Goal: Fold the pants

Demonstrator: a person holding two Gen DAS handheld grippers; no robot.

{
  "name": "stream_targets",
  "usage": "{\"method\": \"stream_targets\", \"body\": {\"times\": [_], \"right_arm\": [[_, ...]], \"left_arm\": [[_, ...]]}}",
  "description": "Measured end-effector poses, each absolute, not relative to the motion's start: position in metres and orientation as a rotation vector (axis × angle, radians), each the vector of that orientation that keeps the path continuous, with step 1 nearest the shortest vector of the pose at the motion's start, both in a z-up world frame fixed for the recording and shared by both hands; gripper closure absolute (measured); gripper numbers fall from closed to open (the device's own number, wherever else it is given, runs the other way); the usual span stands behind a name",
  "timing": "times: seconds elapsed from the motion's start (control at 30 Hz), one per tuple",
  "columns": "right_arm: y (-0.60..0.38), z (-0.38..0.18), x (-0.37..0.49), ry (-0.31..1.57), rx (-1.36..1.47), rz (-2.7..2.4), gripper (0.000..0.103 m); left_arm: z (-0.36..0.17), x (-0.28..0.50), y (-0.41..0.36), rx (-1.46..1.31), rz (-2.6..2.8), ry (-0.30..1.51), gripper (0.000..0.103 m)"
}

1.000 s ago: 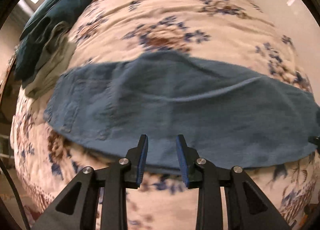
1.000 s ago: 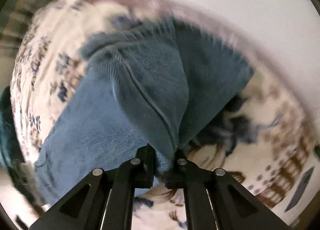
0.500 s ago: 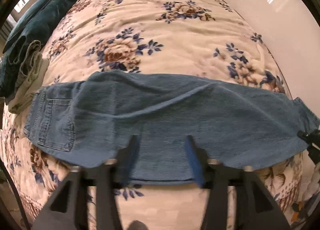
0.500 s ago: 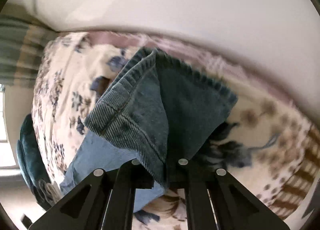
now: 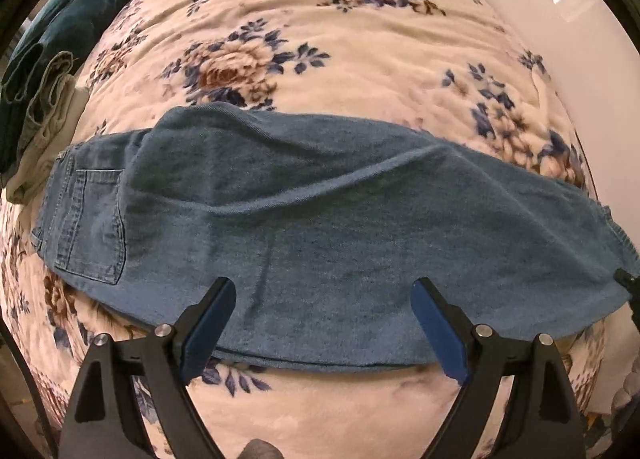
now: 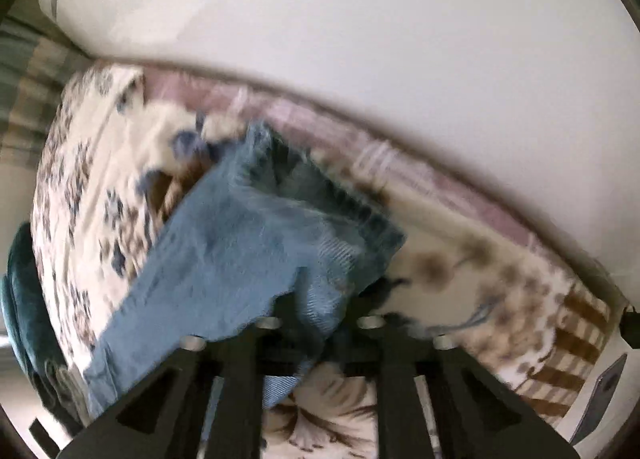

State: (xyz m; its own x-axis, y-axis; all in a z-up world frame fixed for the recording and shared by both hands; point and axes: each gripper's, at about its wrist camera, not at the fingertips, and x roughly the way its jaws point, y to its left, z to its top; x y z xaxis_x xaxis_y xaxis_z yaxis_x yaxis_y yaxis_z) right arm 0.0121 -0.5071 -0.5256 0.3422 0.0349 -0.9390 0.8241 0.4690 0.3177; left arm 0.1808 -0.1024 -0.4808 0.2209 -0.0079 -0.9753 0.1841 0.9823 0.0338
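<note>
Blue denim pants (image 5: 320, 219) lie folded lengthwise across a floral blanket (image 5: 320, 39), waist and back pocket (image 5: 92, 223) at the left. My left gripper (image 5: 322, 283) hovers over the pants' near edge. Its jaws are opening wide, and the blue pads touch no cloth. At the right end, my right gripper (image 5: 628, 287) holds the leg hem. In the right wrist view, that gripper (image 6: 320, 311) is shut on the pants' leg end (image 6: 240, 251). The cloth is bunched and raised off the blanket and hides the fingertips.
A pile of teal and grey clothes (image 5: 48, 71) sits at the bed's far left, also seen as teal clothes (image 6: 20, 319). A pale wall (image 6: 360, 39) runs along the bed's right side. A dark flat phone-like object (image 6: 604, 391) lies past the bed's edge.
My left jaws have spread from nearly shut to wide over the pants' near edge. My right gripper has lifted the leg end and tilted up toward the wall.
</note>
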Motion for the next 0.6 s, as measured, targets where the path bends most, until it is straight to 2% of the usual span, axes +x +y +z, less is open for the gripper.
{"method": "stream_targets", "body": {"times": [0.23, 0.33, 0.43, 0.5, 0.53, 0.6], "right_arm": [[-0.508, -0.432, 0.017, 0.812, 0.878, -0.452, 0.098], [-0.522, -0.458, 0.020, 0.904, 0.896, -0.478, 0.098], [-0.539, -0.522, 0.018, 1.115, 0.958, -0.531, 0.096], [-0.542, -0.558, 0.016, 1.284, 0.952, -0.574, 0.079], [-0.543, -0.563, 0.011, 1.303, 0.948, -0.584, 0.074], [-0.541, -0.558, 0.003, 1.297, 0.913, -0.602, 0.074]], "left_arm": [[-0.463, 0.185, -0.098, 0.128, -0.117, 1.287, 0.014], [-0.465, 0.186, -0.097, 0.128, -0.102, 1.292, 0.014], [-0.467, 0.185, -0.097, 0.124, -0.096, 1.302, 0.014], [-0.467, 0.182, -0.097, 0.142, -0.091, 1.295, 0.013], [-0.466, 0.182, -0.096, 0.148, -0.088, 1.289, 0.013], [-0.465, 0.180, -0.093, 0.158, -0.077, 1.280, 0.014]]}}
